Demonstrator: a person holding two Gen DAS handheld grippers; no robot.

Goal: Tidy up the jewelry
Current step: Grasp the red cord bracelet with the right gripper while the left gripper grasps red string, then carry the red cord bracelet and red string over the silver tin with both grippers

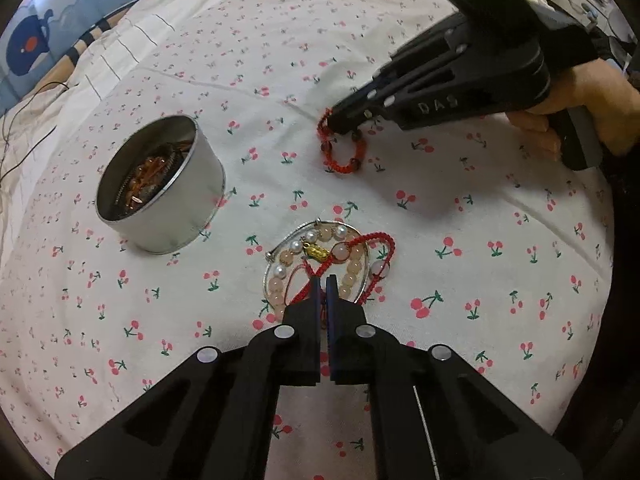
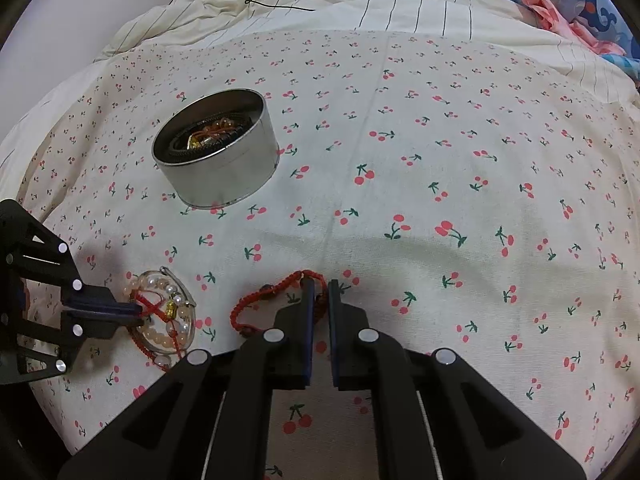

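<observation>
Your left gripper (image 1: 323,280) is pinched on the red cord (image 1: 344,249) atop the bead pile; right gripper (image 2: 319,285) clamps the braided bracelet (image 2: 272,292). Lift straight, then carry to the tin (image 2: 224,160).

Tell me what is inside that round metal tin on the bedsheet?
The tin holds a heap of jewelry: amber-coloured beads and a dark coiled band. Anything beneath that heap, and the tin's bottom, is covered.
</observation>
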